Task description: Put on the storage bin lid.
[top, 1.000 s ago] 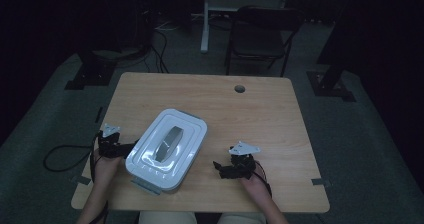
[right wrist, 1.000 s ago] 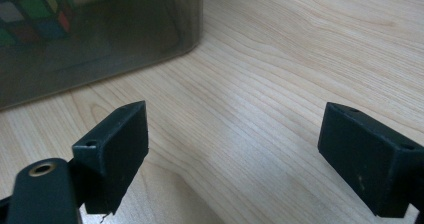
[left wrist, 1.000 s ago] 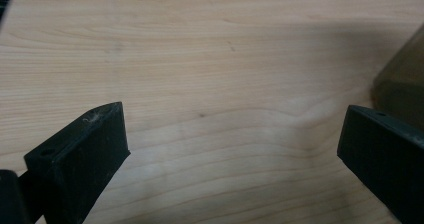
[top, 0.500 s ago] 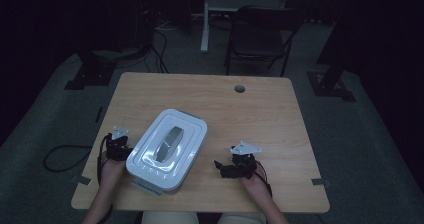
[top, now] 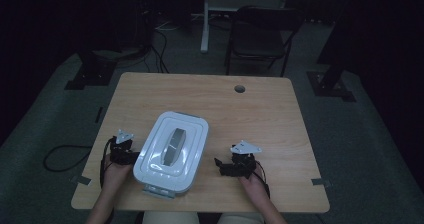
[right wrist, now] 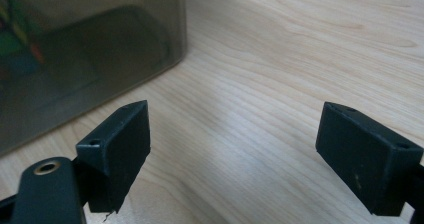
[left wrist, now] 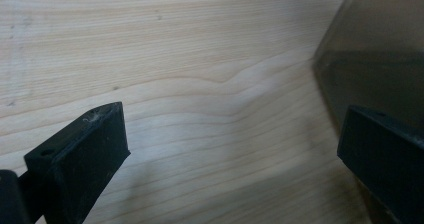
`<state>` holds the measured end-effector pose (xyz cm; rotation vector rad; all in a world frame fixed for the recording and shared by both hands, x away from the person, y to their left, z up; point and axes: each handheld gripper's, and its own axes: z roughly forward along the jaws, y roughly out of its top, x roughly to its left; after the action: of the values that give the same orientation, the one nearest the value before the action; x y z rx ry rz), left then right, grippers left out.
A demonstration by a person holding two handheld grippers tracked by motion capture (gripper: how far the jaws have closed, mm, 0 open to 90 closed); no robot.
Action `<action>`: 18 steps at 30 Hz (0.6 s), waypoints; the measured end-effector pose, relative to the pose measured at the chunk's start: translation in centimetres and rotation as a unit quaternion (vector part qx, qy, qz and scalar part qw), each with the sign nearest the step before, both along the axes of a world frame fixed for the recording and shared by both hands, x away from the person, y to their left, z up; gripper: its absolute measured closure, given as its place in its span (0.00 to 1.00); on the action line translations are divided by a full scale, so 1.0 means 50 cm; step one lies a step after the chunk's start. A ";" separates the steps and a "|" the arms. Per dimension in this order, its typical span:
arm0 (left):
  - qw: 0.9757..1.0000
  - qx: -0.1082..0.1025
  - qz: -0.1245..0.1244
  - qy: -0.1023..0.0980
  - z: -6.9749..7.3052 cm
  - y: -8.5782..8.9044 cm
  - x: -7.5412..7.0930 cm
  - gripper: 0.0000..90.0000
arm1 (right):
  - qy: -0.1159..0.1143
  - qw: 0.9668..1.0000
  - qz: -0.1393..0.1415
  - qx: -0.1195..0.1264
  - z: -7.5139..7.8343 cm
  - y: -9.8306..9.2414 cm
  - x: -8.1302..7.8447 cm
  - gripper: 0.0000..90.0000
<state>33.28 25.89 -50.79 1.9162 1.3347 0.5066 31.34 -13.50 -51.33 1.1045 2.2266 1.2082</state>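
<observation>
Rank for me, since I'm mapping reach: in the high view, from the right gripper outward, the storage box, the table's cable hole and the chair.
From the right gripper:
1. Storage box, just beside it toward the left gripper.
2. Cable hole, near the table's far edge.
3. Chair, on the floor beyond the table.

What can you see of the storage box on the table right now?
The storage box is a rounded rectangular plastic bin with a white lid, shut, and a grey handle recessed in its top. A latch shows at its near end. Its walls look smoky and translucent. It lies askew on the wooden table, between the two hand-held grippers; whether the left one touches it is unclear.
</observation>
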 end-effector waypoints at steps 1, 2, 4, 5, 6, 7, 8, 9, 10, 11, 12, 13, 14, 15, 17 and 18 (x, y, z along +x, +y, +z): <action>1.000 -0.001 -0.004 0.000 0.001 -0.006 -0.002 0.01 | -0.001 1.000 -0.002 0.000 0.001 -0.001 0.000 0.16; 1.000 0.000 -0.009 -0.001 0.001 -0.011 -0.004 0.01 | -0.002 1.000 -0.004 -0.001 0.002 -0.002 -0.001 0.15; 1.000 0.001 -0.021 0.001 0.001 -0.024 -0.008 0.01 | -0.004 1.000 -0.008 -0.005 0.003 -0.003 -0.002 0.15; 1.000 0.000 -0.026 0.001 0.001 -0.032 -0.010 0.01 | -0.006 1.000 -0.010 -0.006 0.003 -0.004 -0.003 0.15; 1.000 0.000 -0.030 0.002 0.001 -0.039 -0.013 0.01 | -0.007 1.000 -0.012 -0.005 0.003 -0.005 -0.003 0.15; 0.999 0.007 -0.033 -0.001 0.001 -0.047 -0.015 0.01 | -0.006 1.000 -0.012 -0.003 0.003 -0.006 -0.003 0.15; 0.999 0.013 -0.035 -0.004 0.001 -0.055 -0.017 0.01 | -0.007 1.000 -0.012 -0.002 0.003 -0.008 -0.004 0.15; 0.999 0.016 -0.039 -0.006 0.002 -0.061 -0.018 0.01 | -0.008 1.000 -0.015 -0.001 0.003 -0.009 -0.004 0.15; 0.999 0.018 -0.042 -0.005 0.003 -0.068 -0.017 0.01 | -0.009 1.000 -0.014 -0.001 0.004 -0.011 -0.004 0.15; 0.999 0.019 -0.044 -0.005 0.003 -0.074 -0.017 0.01 | -0.008 1.000 -0.014 -0.001 0.004 -0.013 -0.004 0.15; 0.999 0.019 -0.048 -0.005 0.003 -0.080 -0.016 0.01 | -0.010 1.000 -0.015 0.000 0.005 -0.016 -0.005 0.15; 0.999 0.019 -0.050 -0.003 0.003 -0.087 -0.015 0.01 | -0.008 1.000 -0.017 0.002 0.006 -0.019 -0.005 0.15; 0.998 0.023 -0.055 -0.002 0.004 -0.095 -0.014 0.01 | -0.008 1.000 -0.016 0.002 0.007 -0.022 -0.005 0.15; 0.998 0.024 -0.059 0.000 0.005 -0.103 -0.015 0.01 | -0.008 1.000 -0.018 0.003 0.008 -0.026 -0.006 0.15; 0.997 0.031 -0.072 -0.005 0.006 -0.122 -0.018 0.01 | -0.006 1.000 -0.019 0.004 0.010 -0.034 -0.006 0.15; 0.996 0.038 -0.080 -0.005 0.006 -0.132 -0.020 0.01 | -0.006 1.000 -0.021 0.003 0.010 -0.037 -0.007 0.15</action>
<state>32.31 19.29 -50.50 2.0602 1.1585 0.4930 31.00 -15.36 -50.82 1.1395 2.1809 1.2019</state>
